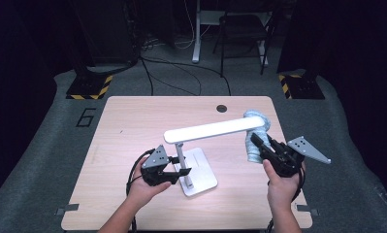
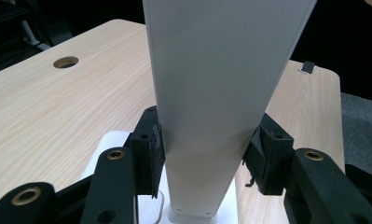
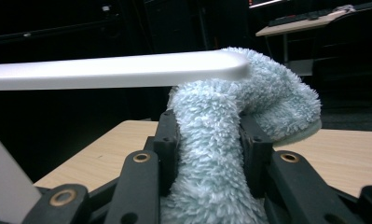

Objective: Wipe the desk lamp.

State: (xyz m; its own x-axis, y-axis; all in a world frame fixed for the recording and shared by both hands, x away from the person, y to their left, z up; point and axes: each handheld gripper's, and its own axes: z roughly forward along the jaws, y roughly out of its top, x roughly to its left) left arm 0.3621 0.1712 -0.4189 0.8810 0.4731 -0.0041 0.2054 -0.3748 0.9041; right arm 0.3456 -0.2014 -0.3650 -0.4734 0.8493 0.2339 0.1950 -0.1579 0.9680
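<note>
On the wooden surface, the left gripper has its jaws closed on the upright stem of a white desk lamp; in the left gripper view the pads press both edges of that flat stem just above the base. The stem looks rigid and smooth, so it may slip under a light pinch, and gripping low near the flat base seems the steadiest place to brace the lamp, which looks light enough to tip or slide if pushed at its far end. To the right, the long lamp head reaches toward the right gripper, whose jaws are clamped around a fluffy light-blue cloth. The cloth drapes over and touches the tip of the head. It is soft and yielding, likely to bunch and slide, so holding it gathered in a thick fold, as now, suits it best.
</note>
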